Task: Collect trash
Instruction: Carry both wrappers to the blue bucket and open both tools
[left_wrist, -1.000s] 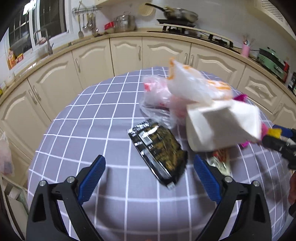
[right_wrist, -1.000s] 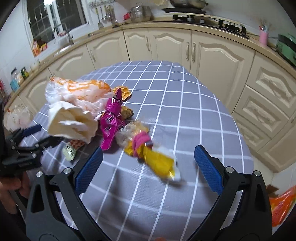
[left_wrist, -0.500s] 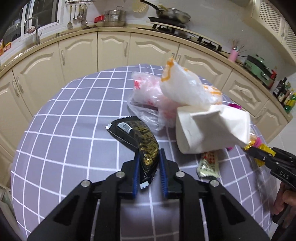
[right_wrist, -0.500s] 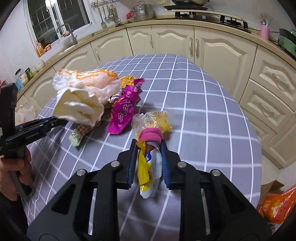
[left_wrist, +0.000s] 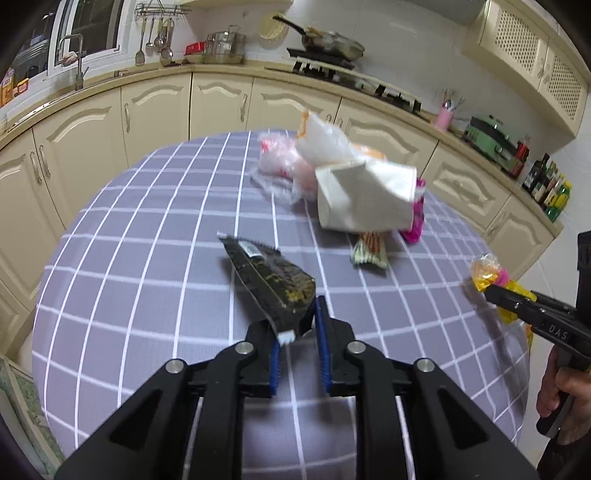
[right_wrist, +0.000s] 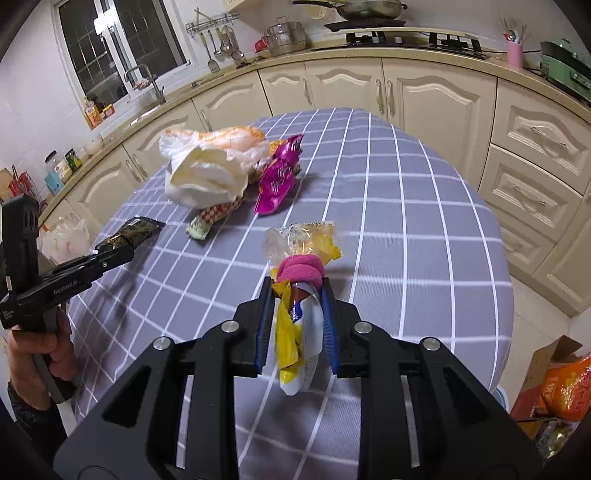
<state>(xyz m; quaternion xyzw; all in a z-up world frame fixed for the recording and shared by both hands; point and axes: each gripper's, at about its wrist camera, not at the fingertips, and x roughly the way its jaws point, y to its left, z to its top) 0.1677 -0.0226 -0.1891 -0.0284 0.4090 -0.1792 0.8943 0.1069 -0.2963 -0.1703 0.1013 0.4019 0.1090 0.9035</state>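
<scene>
since a second ago both grippers have closed and lifted. left gripper (left_wrist: 298, 332) fingers pinch the black snack packet (left_wrist: 271, 280) by its end; right gripper (right_wrist: 297, 317) fingers pinch the yellow wrapper (right_wrist: 295, 325), both above the tabletop (right_wrist: 406, 221). light, crinkly, slippery film; edge grips suit.
</scene>
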